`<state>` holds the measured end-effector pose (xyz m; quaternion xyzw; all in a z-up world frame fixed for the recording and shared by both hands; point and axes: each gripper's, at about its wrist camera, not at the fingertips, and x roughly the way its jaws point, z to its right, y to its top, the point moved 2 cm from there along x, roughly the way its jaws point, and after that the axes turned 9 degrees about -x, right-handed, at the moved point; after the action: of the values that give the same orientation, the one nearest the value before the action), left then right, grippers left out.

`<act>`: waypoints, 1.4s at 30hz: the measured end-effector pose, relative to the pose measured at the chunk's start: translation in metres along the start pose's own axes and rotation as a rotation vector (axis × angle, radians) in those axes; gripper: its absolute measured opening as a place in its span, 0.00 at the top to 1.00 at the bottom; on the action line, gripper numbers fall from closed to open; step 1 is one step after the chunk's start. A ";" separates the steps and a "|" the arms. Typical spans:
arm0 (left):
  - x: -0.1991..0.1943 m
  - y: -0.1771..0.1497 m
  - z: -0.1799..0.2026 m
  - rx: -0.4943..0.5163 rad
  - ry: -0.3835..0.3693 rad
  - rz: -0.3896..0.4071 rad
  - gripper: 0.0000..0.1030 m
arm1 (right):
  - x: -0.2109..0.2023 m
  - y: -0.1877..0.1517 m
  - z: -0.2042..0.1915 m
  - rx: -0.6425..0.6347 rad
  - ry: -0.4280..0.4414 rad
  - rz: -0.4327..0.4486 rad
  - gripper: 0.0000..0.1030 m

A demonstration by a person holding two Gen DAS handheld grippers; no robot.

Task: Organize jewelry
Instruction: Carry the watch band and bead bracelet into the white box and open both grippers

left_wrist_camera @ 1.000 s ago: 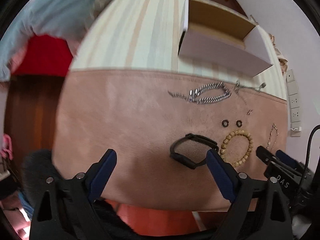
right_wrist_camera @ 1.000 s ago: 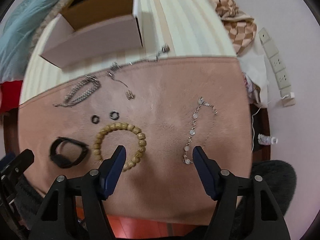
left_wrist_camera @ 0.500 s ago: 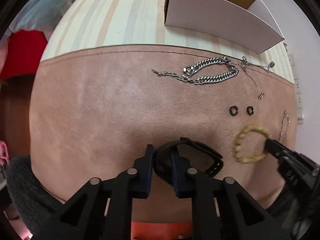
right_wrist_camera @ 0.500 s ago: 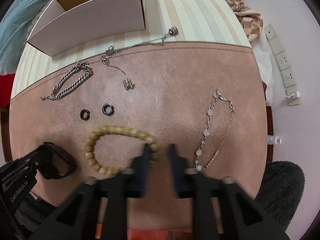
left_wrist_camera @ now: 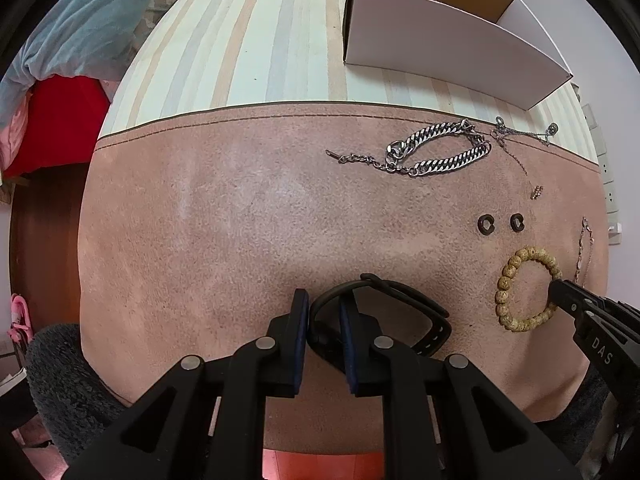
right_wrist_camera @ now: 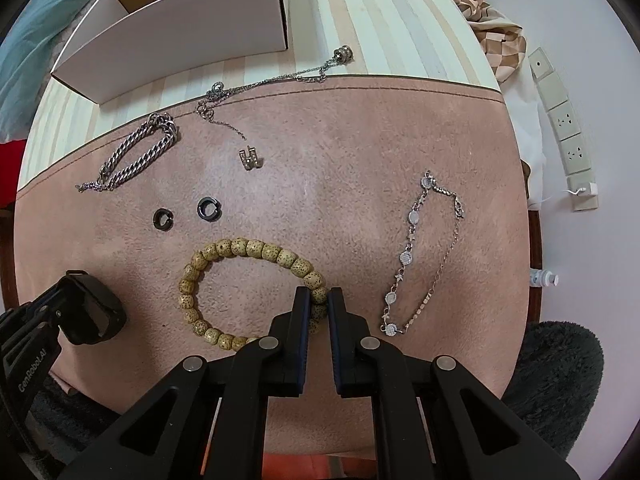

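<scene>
Left gripper (left_wrist_camera: 323, 312) clamped on black band (left_wrist_camera: 400, 312) on the mat | right gripper (right_wrist_camera: 318, 308) pinching bead bracelet (right_wrist_camera: 248, 248) | you lift both straight up, slowly, toward white box (right_wrist_camera: 180, 40).

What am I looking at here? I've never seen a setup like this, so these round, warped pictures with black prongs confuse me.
Each picture comes from a wide-angle camera mounted on a hand-held claw, looking along its two fingers. A person holds one in each hand; there is no robot arm.

In the left claw's view, the left claw is shut on a black band. In the right claw's view, the right claw is shut on a wooden bead bracelet. Both jaws have just closed.

Everything lies on a pink suede mat: a silver curb chain, two small dark rings, a thin silver bracelet. Behind stands an open white box.
</scene>
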<state>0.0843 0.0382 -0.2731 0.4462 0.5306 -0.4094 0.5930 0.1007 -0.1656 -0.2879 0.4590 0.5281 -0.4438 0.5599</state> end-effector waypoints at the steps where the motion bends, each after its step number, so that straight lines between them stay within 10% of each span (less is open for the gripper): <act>1: -0.001 -0.002 0.000 0.001 0.002 0.003 0.88 | 0.000 0.000 0.000 -0.003 -0.002 0.002 0.90; 18: -0.086 0.009 0.008 0.021 -0.084 0.122 0.94 | -0.087 0.020 0.010 0.025 0.183 0.184 0.91; 29: -0.135 0.094 0.044 0.035 -0.190 0.193 0.94 | -0.184 0.112 0.026 -0.029 0.216 0.393 0.91; 42: -0.082 0.192 0.058 0.006 -0.148 0.107 0.94 | -0.139 0.214 0.016 -0.073 0.200 0.311 0.91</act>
<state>0.2750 0.0346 -0.1712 0.4441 0.4596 -0.4106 0.6503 0.3072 -0.1402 -0.1392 0.5564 0.5194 -0.2847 0.5828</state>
